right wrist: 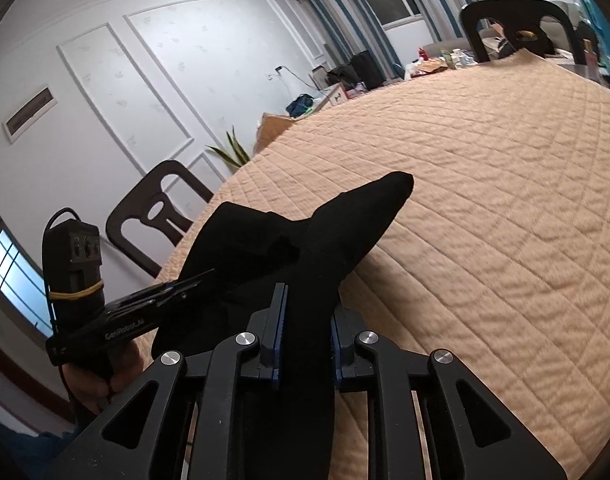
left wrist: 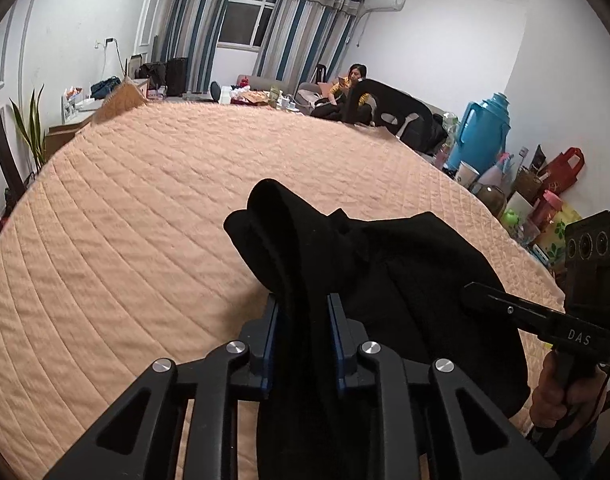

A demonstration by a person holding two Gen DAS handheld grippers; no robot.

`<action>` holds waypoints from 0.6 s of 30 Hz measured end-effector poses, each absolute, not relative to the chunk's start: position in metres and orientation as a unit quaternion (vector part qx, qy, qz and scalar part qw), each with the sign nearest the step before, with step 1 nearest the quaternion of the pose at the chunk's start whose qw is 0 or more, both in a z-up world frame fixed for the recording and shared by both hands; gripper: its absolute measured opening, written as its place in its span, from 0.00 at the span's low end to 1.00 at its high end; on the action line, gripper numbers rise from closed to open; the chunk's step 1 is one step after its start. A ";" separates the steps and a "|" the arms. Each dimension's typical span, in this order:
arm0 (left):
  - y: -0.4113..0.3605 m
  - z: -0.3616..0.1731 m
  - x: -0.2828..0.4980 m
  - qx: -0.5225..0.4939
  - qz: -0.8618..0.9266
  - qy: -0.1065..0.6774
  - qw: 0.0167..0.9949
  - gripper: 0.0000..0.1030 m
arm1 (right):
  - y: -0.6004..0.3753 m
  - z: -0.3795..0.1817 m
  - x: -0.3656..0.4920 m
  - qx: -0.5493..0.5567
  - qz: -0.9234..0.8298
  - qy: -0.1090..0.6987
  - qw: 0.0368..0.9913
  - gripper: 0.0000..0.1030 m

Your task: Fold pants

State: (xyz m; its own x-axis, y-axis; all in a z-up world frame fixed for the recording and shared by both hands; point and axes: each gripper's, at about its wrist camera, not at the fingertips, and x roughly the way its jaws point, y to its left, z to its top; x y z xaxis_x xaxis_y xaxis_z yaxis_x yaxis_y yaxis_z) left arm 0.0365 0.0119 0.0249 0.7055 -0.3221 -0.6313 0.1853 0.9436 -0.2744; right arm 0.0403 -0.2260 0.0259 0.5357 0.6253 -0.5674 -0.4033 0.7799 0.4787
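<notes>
Black pants (left wrist: pixel 385 264) hang bunched between both grippers above the peach quilted table cover (left wrist: pixel 145 208). My left gripper (left wrist: pixel 303 304) is shut on a fold of the pants, which stick up past the blue pads. The right gripper shows at the right of the left wrist view (left wrist: pixel 471 292), its tips in the cloth. In the right wrist view my right gripper (right wrist: pixel 307 300) is shut on the pants (right wrist: pixel 337 220), with a point of cloth sticking forward. The left gripper (right wrist: pixel 209 274) shows at the left there, tips in the same cloth.
A dark chair (right wrist: pixel 157 216) stands at the table's left side and another (left wrist: pixel 385 108) at the far end. A blue thermos jug (left wrist: pixel 481 132), bags and cups crowd the right edge. A seated person (left wrist: pixel 353 84) is far back. The quilted cover (right wrist: pixel 485 184) spreads wide ahead.
</notes>
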 end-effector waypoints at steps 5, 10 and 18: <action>0.031 0.037 0.073 -0.085 -0.128 0.357 0.921 0.23 | -0.205 0.034 0.080 0.145 0.317 0.378 0.857 0.17; 0.050 0.041 0.120 -0.074 -0.118 0.362 0.922 0.24 | -0.179 0.035 0.136 0.139 0.327 0.388 0.850 0.17; 0.085 -0.013 0.175 -0.102 -0.095 0.399 0.906 0.36 | -0.168 -0.025 0.210 0.130 0.280 0.460 0.832 0.27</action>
State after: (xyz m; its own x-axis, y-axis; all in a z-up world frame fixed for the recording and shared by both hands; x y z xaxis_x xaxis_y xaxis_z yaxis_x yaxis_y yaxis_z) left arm 0.1751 0.0851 -0.0133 0.6635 -0.2541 -0.7037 0.0916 0.9611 -0.2606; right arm 0.2102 -0.1683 -0.0245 0.4196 0.5857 -0.6934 -0.3460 0.8095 0.4744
